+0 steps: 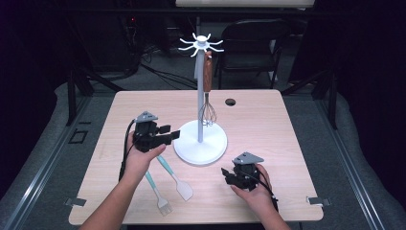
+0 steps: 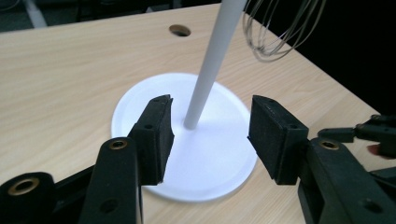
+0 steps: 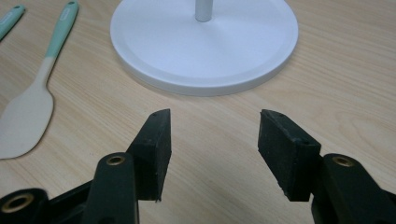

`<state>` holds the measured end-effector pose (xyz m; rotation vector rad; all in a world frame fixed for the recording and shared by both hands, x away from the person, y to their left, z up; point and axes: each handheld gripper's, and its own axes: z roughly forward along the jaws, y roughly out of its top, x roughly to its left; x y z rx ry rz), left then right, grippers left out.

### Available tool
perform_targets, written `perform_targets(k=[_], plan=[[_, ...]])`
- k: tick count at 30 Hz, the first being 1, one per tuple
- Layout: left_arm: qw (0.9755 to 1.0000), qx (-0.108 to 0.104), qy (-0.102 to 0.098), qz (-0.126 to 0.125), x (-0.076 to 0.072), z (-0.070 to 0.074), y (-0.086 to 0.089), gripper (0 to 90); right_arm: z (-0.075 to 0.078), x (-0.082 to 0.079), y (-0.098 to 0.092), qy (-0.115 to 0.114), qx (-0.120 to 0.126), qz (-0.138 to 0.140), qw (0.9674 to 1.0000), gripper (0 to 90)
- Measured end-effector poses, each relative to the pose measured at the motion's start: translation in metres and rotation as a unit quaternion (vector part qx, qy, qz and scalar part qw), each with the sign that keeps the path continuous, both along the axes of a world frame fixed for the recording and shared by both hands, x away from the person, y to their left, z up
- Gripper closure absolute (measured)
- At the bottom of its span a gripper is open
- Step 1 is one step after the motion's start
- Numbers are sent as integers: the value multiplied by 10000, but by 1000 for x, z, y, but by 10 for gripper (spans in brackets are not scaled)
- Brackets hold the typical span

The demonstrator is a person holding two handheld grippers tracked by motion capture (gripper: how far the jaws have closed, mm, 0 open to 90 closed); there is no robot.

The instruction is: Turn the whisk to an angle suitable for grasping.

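Landmark: white utensil stand, round base, slim upright pole, hooked crown, on the pale wood-grain worktop.
- Wire whisk with brown wooden handle: hangs from the crown, beside the pole.
- Left hand-held gripper: just left of the base, jaws apart, nothing between.
- Right hand-held gripper: near the base's front right, jaws apart, empty.
- Mint-handled cream spatula and mint-handled brush: flat in front of the base, leftward.

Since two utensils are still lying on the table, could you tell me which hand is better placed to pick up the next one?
Probably the left: the left gripper, jaws open and empty, hovers just above the spatula and brush handles; the right gripper sits farther away.
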<state>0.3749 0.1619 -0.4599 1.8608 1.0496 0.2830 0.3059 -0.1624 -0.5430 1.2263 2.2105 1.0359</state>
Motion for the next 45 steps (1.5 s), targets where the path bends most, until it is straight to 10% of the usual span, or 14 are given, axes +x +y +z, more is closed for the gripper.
perform_targets(k=[21, 45], plan=[[9991, 330, 167, 192, -19, -46, 35, 540, -3, 8, -1, 329, -104, 285, 9990, 516], [9990, 258, 228, 289, -18, -49, 42, 559, 52, 51, -3, 554, 60, 604, 9966, 847]])
